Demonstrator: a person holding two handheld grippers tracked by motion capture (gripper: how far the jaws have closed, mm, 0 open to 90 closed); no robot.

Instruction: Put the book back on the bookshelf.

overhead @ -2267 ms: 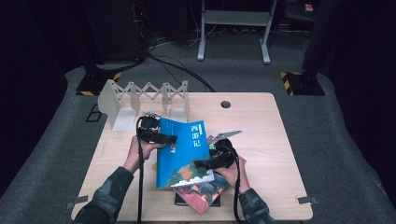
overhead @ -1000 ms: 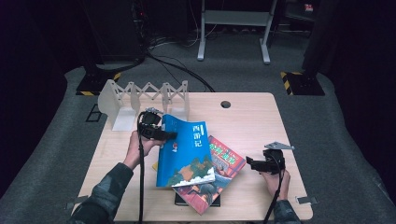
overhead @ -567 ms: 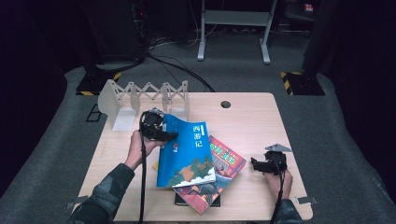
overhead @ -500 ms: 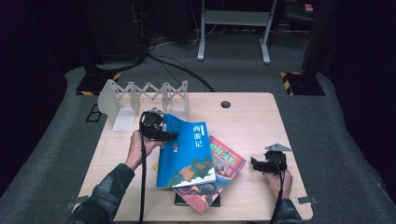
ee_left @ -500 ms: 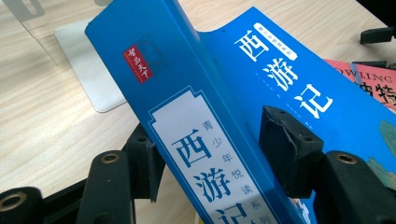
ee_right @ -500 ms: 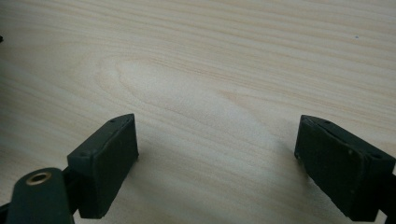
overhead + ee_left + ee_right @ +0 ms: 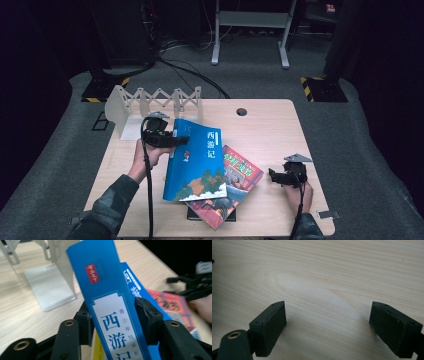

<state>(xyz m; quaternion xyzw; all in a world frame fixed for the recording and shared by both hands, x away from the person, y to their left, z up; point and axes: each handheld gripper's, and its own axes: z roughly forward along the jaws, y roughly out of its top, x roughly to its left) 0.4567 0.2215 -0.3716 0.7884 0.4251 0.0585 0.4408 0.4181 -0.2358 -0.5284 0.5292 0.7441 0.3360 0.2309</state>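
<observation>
Left gripper view: left claw has just closed on the blue book's spine; right claw gapes empty.

The blue book stands between the jaws, which have just been closing on its spine. A white bookend lies beyond the left jaw.

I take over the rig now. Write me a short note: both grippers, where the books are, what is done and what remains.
Left gripper: jaws have just been closing on the blue book, spine between the pads.
Right gripper: open, empty, over bare table.
Blue book lies tilted on the red book; a dark book is underneath.
White book rack holds nothing.
Likely left: stand the books in the rack.
</observation>
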